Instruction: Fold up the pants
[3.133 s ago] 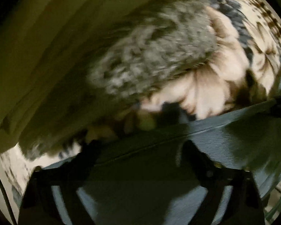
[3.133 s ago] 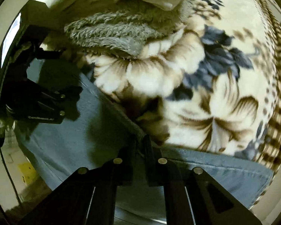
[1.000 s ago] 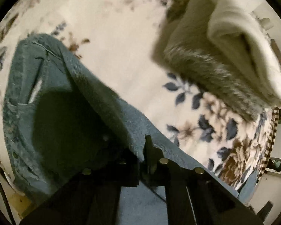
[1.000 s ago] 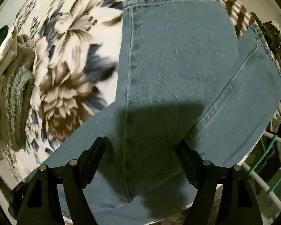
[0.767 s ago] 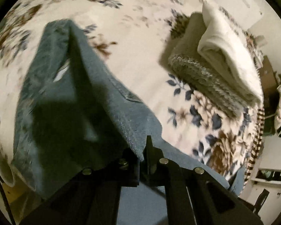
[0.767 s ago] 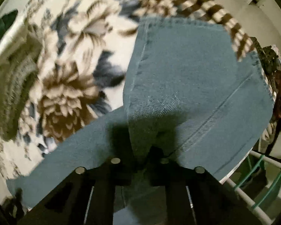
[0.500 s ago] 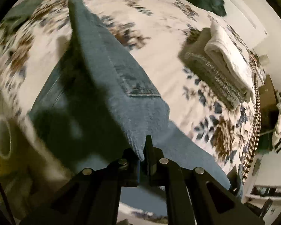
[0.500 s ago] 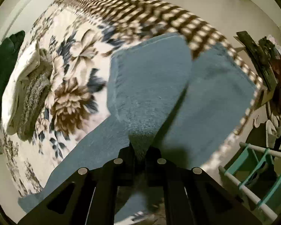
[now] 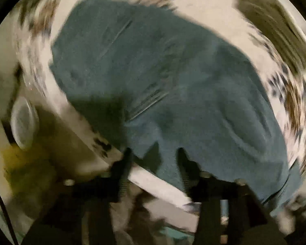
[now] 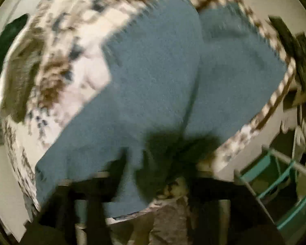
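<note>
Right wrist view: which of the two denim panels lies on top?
The left panel: its curved edge overlaps and shadows the right panel, which lies against the blanket's checked border.

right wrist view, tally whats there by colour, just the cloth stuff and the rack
blue: 1, jeans
floral cream and brown: 1, blanket
dark green: 1, cloth
teal: 1, rack
total: 4
</note>
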A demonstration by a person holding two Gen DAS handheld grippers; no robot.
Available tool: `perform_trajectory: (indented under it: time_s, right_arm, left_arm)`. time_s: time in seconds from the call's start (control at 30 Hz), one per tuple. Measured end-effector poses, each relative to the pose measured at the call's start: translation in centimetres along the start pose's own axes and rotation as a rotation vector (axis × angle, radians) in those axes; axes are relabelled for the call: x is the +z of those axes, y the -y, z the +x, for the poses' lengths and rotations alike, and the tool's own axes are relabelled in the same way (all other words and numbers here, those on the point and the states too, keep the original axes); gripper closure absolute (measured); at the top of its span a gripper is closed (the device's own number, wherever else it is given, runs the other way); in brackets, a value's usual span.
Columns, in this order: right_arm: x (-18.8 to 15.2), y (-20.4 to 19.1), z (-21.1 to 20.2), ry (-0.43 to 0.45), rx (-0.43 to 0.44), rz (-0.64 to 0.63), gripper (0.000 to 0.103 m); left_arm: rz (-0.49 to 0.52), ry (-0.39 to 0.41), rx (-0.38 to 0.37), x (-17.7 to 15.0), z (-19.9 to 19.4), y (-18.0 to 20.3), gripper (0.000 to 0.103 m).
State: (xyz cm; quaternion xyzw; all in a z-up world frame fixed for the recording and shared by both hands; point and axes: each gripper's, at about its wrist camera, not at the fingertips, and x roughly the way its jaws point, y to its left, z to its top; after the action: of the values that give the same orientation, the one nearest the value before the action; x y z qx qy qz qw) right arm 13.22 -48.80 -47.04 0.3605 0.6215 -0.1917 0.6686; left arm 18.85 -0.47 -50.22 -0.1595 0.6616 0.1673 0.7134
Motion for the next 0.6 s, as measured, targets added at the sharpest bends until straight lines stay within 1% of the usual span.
perform_trajectory:
  time_s: [0.03, 0.07, 0.13, 0.2, 0.23, 0.33, 0.43, 0.5, 0.6]
  right_arm:
    - [0.2, -0.6, -1.3, 0.037, -0.024, -0.053, 0.023]
    - [0.3, -1.1, -1.9, 0.057, -0.035, -0.087, 0.023]
    - [1.0, -2.4, -2.7, 0.087, -0.077, -0.167, 0.023]
    - [2.2, -3.6, -2.2, 0.095, -0.122, -0.227, 0.023]
    - [3.1, -4.3, -1.5, 0.095, -0.147, -0.261, 0.023]
    - [5.6, -5.5, 0.4, 0.082, -0.193, -0.323, 0.023]
    - [7.9, -6.6, 2.9, 0.068, -0.238, -0.376, 0.023]
    - [9.0, -7.1, 4.0, 0.068, -0.269, -0.397, 0.023]
    - [10.4, -7.1, 5.6, 0.047, -0.286, -0.401, 0.023]
  left_arm:
    - [0.086, 0.044, 0.051, -0.3, -1.2, 2.0, 0.030]
    - [0.152, 0.083, 0.080, -0.6, -2.1, 3.7, 0.018]
    - [0.295, 0.179, 0.129, -1.3, -3.6, 8.1, 0.017]
    - [0.398, 0.234, 0.153, -1.9, -4.1, 11.9, 0.017]
    - [0.436, 0.251, 0.150, -2.0, -4.0, 13.7, 0.017]
    - [0.499, 0.270, 0.119, -2.0, -3.8, 16.6, 0.017]
    - [0.569, 0.295, 0.118, -2.4, -3.4, 19.8, 0.017]
    - [0.606, 0.303, 0.111, -2.5, -3.2, 21.1, 0.017]
    - [0.644, 0.302, 0.100, -3.2, -3.0, 22.4, 0.017]
